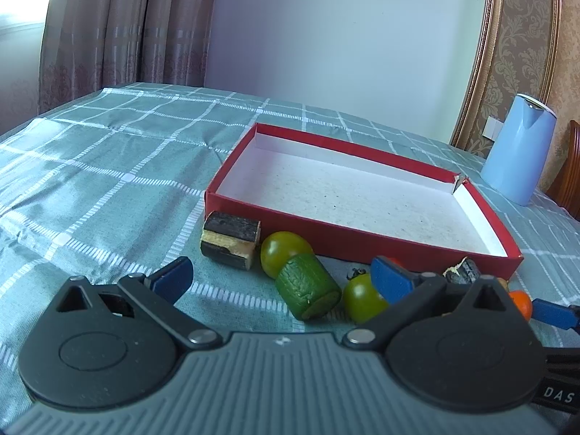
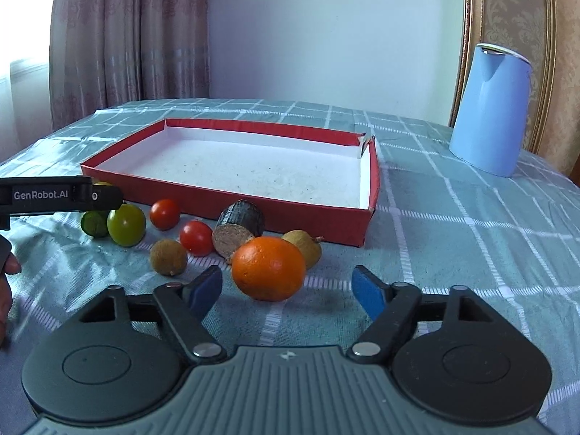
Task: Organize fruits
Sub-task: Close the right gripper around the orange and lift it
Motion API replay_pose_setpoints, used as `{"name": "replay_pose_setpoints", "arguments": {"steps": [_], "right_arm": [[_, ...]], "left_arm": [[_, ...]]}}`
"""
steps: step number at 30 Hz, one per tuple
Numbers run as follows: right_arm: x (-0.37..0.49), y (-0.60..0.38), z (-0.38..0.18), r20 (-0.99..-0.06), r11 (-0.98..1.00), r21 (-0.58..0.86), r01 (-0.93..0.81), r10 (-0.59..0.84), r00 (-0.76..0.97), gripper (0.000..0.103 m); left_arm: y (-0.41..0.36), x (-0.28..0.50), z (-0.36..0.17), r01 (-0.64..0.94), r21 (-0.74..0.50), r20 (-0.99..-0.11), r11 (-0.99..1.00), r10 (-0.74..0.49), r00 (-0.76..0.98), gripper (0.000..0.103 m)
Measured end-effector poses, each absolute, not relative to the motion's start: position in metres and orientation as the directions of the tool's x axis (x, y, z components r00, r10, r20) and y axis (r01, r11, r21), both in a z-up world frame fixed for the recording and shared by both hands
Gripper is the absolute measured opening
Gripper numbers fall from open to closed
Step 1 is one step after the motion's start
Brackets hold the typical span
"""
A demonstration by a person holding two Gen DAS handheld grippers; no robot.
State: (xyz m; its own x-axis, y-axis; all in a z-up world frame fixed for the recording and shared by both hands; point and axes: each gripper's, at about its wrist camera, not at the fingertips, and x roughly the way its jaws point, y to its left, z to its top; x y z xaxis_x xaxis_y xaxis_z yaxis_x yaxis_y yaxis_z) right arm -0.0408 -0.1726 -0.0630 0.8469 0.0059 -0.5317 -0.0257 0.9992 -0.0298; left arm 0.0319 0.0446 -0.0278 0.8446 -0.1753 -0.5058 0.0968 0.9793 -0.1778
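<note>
Where the table [image 2: 453,239] fills both views, it is draped in a teal cloth with a white grid, lightly creased, and carries a shallow red box [image 2: 232,195] with a white, speckled floor; nothing lies inside it. Behind the box stand a pale bluish wall [image 2: 326,36] and a pink patterned curtain [image 2: 127,36] — daylight enters at the curtain's outer edge. A gilt-framed panel of damask wallpaper [image 2: 514,7] rises behind a light-blue jug [image 2: 489,108], which stands on the cloth just past the box's far right corner.

All the fruits lie on the cloth along the box's near wall, outside it. An orange [image 2: 268,268] sits nearest the right tongs [image 2: 288,291], whose blue pads stand apart with the orange just ahead of the gap, untouched. Around it, nearer the box: two brownish longan-like fruits [image 2: 168,256], two red cherry tomatoes [image 2: 195,237], a dark cut stalk piece [image 2: 239,226] and a green tomato [image 2: 126,224].

From the left wrist, the left tongs [image 1: 281,277] are likewise spread, clamping nothing — before them lie a green cylindrical piece [image 1: 308,286], two green tomatoes [image 1: 284,252] and a dark banded stalk section [image 1: 230,239] touching the box's near left corner.
</note>
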Motion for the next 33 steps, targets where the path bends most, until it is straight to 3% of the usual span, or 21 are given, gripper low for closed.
{"name": "replay_pose_setpoints", "arguments": {"steps": [8, 18, 27, 33], "right_arm": [[-0.041, -0.163, -0.065, -0.535, 0.997, -0.037, -0.062, 0.033, 0.844, 0.042], [-0.048, -0.176, -0.064, -0.505, 0.994, 0.044, -0.101, 0.110, 0.856, 0.040], [-0.051, -0.178, -0.041, -0.413, 0.996, 0.016, -0.091, 0.089, 0.906, 0.040], [-0.041, -0.182, -0.038, -0.418, 0.997, 0.022, -0.079, 0.080, 0.905, 0.041]], "left_arm": [[0.045, 0.031, -0.029, 0.100, -0.191, -0.508, 0.977, -0.186, 0.841, 0.103], [0.048, 0.032, -0.030, 0.102, -0.205, -0.511, 0.974, -0.195, 0.837, 0.103], [0.051, 0.034, -0.030, 0.094, -0.227, -0.515, 0.969, -0.202, 0.833, 0.103], [0.050, 0.029, -0.028, 0.108, -0.201, -0.510, 0.974, -0.198, 0.837, 0.103]]}}
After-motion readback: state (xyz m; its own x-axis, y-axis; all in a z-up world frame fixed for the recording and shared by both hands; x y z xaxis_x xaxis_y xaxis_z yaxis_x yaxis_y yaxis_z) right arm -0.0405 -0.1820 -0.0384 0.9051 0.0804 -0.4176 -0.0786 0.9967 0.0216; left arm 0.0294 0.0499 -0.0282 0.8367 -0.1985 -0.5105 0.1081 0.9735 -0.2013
